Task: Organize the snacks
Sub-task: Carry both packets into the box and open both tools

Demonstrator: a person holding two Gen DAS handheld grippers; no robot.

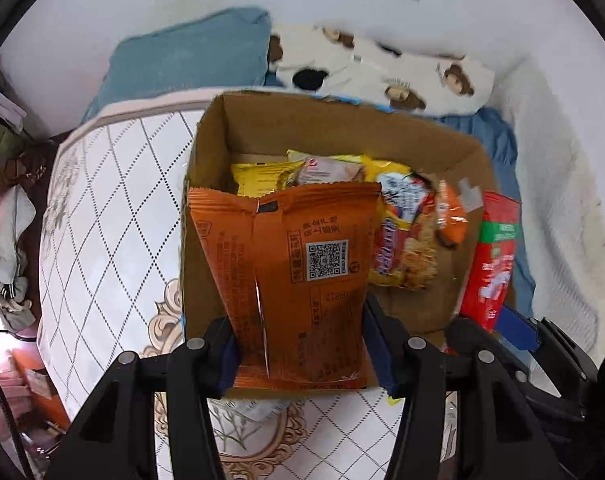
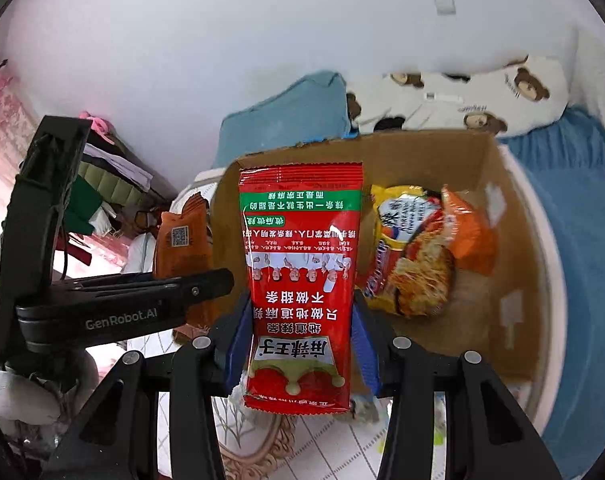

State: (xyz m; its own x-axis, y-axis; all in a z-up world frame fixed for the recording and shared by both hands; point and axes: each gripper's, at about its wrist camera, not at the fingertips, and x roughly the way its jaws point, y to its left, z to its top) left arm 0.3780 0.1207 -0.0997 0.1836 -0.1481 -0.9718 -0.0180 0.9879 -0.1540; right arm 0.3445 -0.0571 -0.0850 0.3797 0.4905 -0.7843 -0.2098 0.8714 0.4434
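Observation:
My left gripper (image 1: 298, 352) is shut on an orange snack packet (image 1: 290, 280) with a QR code, held upright at the near wall of an open cardboard box (image 1: 262, 120). My right gripper (image 2: 298, 344) is shut on a red snack packet (image 2: 300, 280) with a green band, held upright over the box's (image 2: 514, 280) near left part. The red packet also shows in the left wrist view (image 1: 490, 260) at the box's right side. The orange packet shows in the right wrist view (image 2: 180, 248) left of the box. Inside lie a yellow noodle packet (image 2: 410, 256) and several other snack packets (image 1: 262, 178).
The box stands on a white quilted mattress (image 1: 102, 220). Behind it lie a teal pillow (image 1: 190, 56), a bear-print pillow (image 1: 382, 68) and a blue blanket (image 2: 582, 208). The wall is close behind. Clutter (image 1: 2, 200) sits off the mattress's left edge.

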